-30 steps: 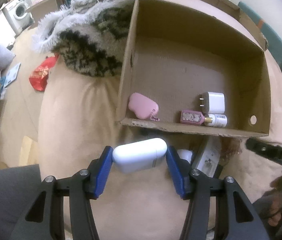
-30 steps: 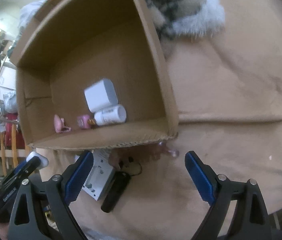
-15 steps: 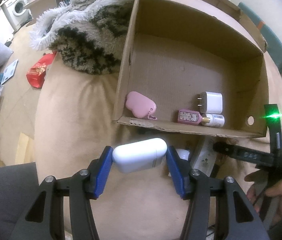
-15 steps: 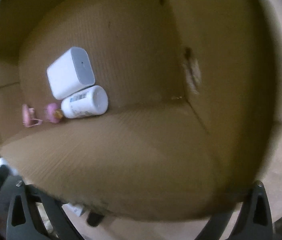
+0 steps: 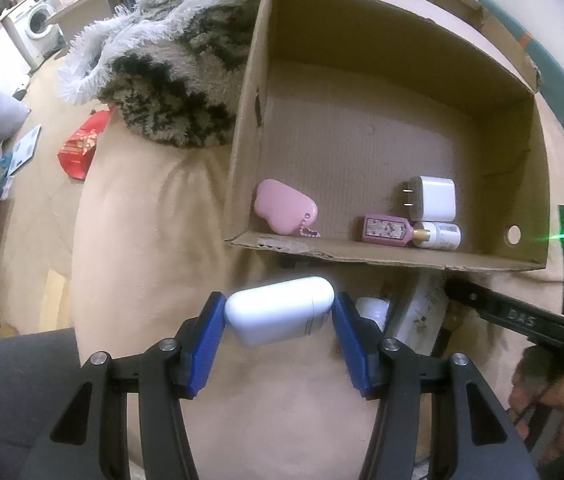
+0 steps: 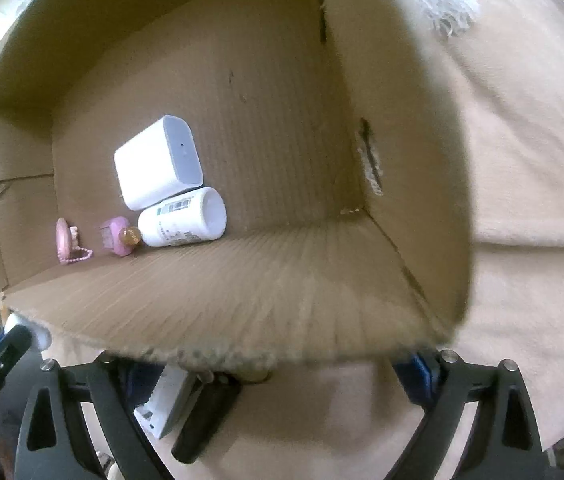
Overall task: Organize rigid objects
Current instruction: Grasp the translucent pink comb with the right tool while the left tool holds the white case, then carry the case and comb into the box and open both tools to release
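Observation:
My left gripper (image 5: 279,307) is shut on a white rounded case (image 5: 277,314), held just in front of the near wall of the open cardboard box (image 5: 362,254). Inside the box lie a pink heart-shaped case (image 5: 284,212), a white charger plug (image 5: 432,198), a pink perfume bottle (image 5: 386,230) and a small white bottle (image 5: 440,236). My right gripper (image 6: 277,364) stands with jaws wide apart and nothing gripped, low against the box's near wall (image 6: 241,312), which hides its fingertips. Below that wall lie a white flat device (image 6: 169,404) and a black stick-shaped object (image 6: 205,416).
A shaggy grey-and-black blanket (image 5: 169,80) lies left of the box on the beige cushion (image 5: 153,220). A red bag (image 5: 81,146) sits on the floor at the far left. A person's hand (image 5: 562,404) holds the right gripper's body at the right edge.
The right gripper has sunk close to the box's near wall, which now fills its view and covers its fingertips. It has come into the left wrist view. The left gripper has kept still.

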Available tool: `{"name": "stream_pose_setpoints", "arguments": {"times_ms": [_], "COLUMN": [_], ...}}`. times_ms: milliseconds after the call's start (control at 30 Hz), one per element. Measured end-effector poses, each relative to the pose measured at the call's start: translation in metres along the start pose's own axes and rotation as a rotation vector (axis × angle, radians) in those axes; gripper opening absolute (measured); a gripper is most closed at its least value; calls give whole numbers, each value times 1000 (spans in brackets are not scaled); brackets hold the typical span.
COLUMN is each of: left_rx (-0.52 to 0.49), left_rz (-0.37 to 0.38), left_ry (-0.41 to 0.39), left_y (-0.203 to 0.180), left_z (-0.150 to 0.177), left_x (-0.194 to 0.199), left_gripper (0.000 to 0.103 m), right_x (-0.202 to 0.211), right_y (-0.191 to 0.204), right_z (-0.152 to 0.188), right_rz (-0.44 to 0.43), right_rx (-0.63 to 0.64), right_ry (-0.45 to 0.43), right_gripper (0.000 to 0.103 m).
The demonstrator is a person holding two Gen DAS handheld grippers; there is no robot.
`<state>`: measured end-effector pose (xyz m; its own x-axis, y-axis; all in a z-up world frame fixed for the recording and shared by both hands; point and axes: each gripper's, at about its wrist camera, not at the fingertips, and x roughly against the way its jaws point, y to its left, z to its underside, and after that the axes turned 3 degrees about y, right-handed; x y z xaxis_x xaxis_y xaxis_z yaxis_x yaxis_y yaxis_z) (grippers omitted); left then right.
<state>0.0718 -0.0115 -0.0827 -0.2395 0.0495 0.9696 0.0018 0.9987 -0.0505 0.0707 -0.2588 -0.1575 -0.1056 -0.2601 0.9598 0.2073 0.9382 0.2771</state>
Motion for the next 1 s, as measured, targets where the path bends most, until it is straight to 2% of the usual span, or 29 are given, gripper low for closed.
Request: {"name": "stream_pose_setpoints", "arguments": {"times_ms": [300, 533, 600, 733, 1000], "left_rx": [7, 15, 15, 22, 6], "left_rz": [-37, -56, -57, -63, -97], "left_ry": [-17, -37, -39, -35, -94], "left_y": [8, 13, 14, 15, 13], "left_z": [-1, 1, 1, 1, 1], "left_x": [2, 7, 8, 7, 19], "left_gripper": [51, 51, 51, 51, 51], "right_x": [14, 25, 35, 56, 88], "right_y": [11, 12, 9, 25, 29], "right_z": [9, 20, 22, 35, 49], "right_rz": [21, -38, -58, -72, -115], "right_rx": [52, 42, 52, 92, 133], "right_ry": [-31, -55, -79, -134, -215], "right_gripper": [102, 102, 102, 102, 102]}}
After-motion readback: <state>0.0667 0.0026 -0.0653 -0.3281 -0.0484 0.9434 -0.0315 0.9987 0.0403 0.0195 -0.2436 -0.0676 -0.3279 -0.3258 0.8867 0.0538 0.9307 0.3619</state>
